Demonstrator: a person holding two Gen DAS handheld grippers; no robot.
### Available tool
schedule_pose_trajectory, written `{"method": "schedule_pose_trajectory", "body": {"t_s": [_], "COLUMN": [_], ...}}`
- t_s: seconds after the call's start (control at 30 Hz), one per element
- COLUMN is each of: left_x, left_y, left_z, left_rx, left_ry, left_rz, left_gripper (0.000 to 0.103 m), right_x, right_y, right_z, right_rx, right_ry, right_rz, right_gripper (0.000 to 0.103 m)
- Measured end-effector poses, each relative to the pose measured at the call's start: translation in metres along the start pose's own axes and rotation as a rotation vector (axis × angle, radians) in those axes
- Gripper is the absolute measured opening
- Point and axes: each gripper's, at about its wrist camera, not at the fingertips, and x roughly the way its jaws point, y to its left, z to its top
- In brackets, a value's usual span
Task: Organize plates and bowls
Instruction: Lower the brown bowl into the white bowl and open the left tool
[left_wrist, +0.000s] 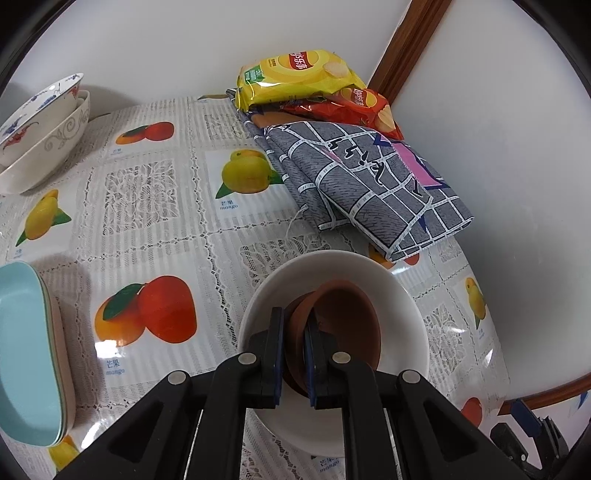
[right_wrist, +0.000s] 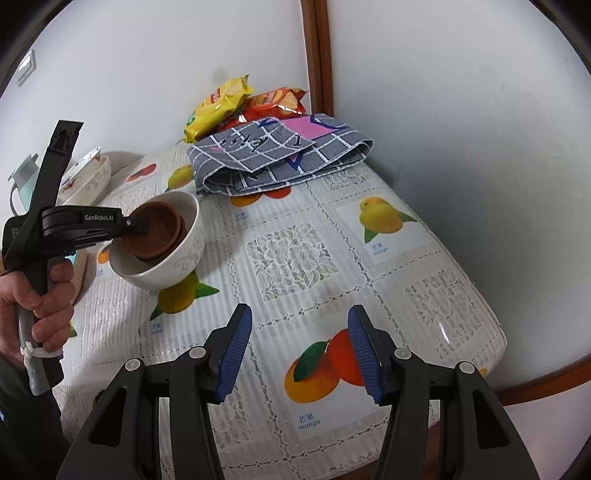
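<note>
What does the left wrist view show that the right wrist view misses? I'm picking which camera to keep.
Only the left wrist view shows the stacked blue plates. Only the right wrist view shows the person's hand, the kettle, the wall switch and the open right tongs. Both show the left tongs shut on the brown bowls inside the white bowl, the patterned bowls, chip bags and folded cloth.

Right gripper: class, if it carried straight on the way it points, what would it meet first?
Probably the tablecloth. The right gripper is open, nothing between its fingers, angled down at bare cloth; the white bowl sits off to the side.
</note>
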Motion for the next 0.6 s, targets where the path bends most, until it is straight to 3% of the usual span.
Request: {"method": "schedule_pose_trajectory", "body": {"t_s": [0.43, 0.6], "left_x": [-0.001, -0.005], "left_y": [-0.005, -0.01], "left_z": [-0.004, -0.006], "left_rx": [0.043, 0.072], "left_ry": [0.007, 0.034], "left_rz": [-0.005, -0.016], "left_gripper": [0.012, 0.029], "right_x": [0.004, 0.005], "right_y": [0.015, 0.023], "right_z": [0.001, 0.004], "right_rx": [-0.041, -0.051], "right_ry": [0.012, 0.006], "right_rz": [-0.001, 0.012], "right_gripper": [0.054, 0.054]}}
